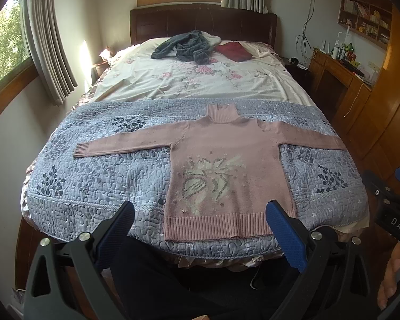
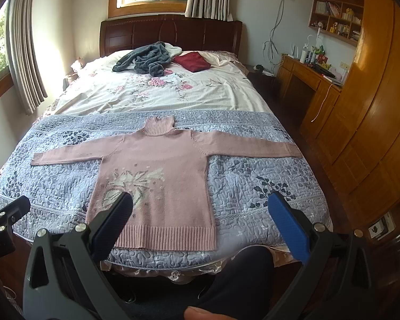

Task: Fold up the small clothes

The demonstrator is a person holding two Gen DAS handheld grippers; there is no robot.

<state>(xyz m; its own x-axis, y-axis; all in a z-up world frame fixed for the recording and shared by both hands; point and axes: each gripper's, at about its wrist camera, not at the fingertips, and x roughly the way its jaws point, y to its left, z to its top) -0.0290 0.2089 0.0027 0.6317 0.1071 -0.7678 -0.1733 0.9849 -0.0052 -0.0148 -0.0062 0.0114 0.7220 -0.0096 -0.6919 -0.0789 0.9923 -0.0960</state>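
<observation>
Pink knitted turtleneck sweater [image 1: 226, 160] lies flat, sleeves spread, on blue quilted bedspread [image 1: 98, 181]. Left hand-held gripper [image 1: 200, 213] and right hand-held gripper [image 2: 200, 208]: jaws spread, empty.

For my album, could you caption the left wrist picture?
An open hand-held gripper faces a pink sweater spread flat, sleeves out, on a blue quilt.

Both views bedward (shared sweater [image 1: 226, 165])

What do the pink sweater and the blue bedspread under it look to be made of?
Pink sweater: knitted yarn, likely wool or acrylic; ribbed collar, cuffs and hem, matte. Blue bedspread: quilted fabric, probably cotton or polyester; puffy stitched pebble pattern, faint sheen.
</observation>
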